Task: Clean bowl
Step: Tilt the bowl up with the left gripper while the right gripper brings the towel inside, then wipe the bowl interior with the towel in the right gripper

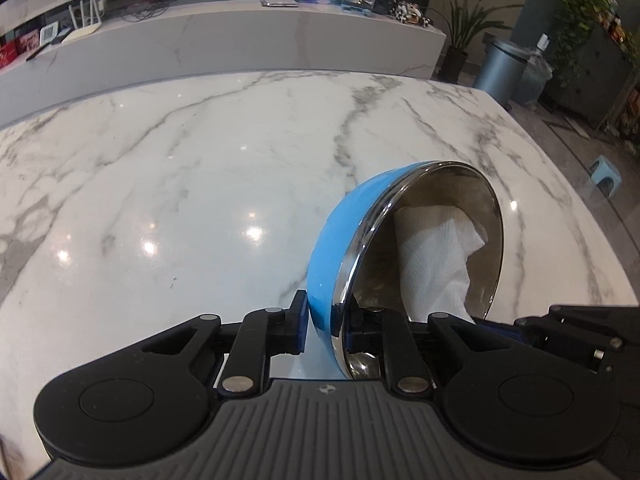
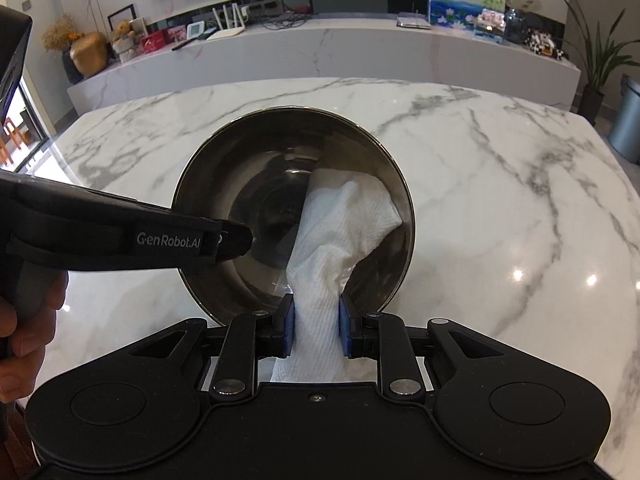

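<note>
Marble, white with grey veins, is forming the table (image 2: 500,184) under everything, and the bowl (image 2: 292,208) serves as the landmark here. It is being held tipped on edge above the table's near middle, its shiny steel inside facing right and its blue outside facing left.

To the bowl's left, a person's hand (image 2: 24,312) is gripping the handle of the left tongs (image 1: 324,320), which are clenching the bowl's near rim, one pad on the blue outside and the other against the steel inside.

Inside the bowl, towards its right wall, a white paper towel (image 2: 344,224) is lying bunched against the steel.

At the bowl's near edge, the right tongs (image 2: 316,328) are grasping the towel's tail between blue pads.

The wiping seems to be under way. To do it well, the left grip should probably be keeping the bowl steady and tilted, while the right side is pressing the towel flat and sweeping round the wall and base, without letting the towel slip from the pads.
</note>
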Demonstrator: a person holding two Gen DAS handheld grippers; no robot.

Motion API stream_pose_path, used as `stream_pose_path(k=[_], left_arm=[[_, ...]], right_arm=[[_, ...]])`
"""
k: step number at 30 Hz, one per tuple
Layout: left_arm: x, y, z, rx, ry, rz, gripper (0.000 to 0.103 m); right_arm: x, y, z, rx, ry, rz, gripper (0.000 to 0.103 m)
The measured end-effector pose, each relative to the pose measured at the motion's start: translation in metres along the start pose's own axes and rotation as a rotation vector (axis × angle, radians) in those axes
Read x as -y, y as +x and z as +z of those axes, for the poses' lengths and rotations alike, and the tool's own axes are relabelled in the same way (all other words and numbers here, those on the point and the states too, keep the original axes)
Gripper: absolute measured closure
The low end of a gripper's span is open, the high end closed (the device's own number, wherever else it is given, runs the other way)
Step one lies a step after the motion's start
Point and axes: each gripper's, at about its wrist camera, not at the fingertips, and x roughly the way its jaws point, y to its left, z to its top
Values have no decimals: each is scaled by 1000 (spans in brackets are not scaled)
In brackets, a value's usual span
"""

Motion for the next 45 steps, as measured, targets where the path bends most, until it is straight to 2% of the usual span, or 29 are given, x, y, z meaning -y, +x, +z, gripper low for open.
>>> stream_pose_path(k=[3,8,12,18,23,29,34,45], left_arm=[[-1,-1,-2,1,0,-4,89],[-2,-2,-4,2,0,-4,89],[-2,-2,-3,-1,-4,-1,89],[-1,-3,-4,-6,-5,6,89],[-1,-3,-4,-8,-2,9,89],[1,-4,-5,-4,10,18,89],[0,-5,-6,-6,11,16,89],[3,-7,-7,0,48,22,89]], right_arm=[[0,-3,-1,7,-16,3,79],[1,-19,-2,76,-48,-4,57],[8,-26,-2,143,-20,-7,57],[9,-15,4,142,-2,6,61],[4,-2,5,101,-7,2,80],[0,0,6,92,3,25,89],[-2,2,5,62,-2,69,90],[-17,9,-2,21,-117,12,90]])
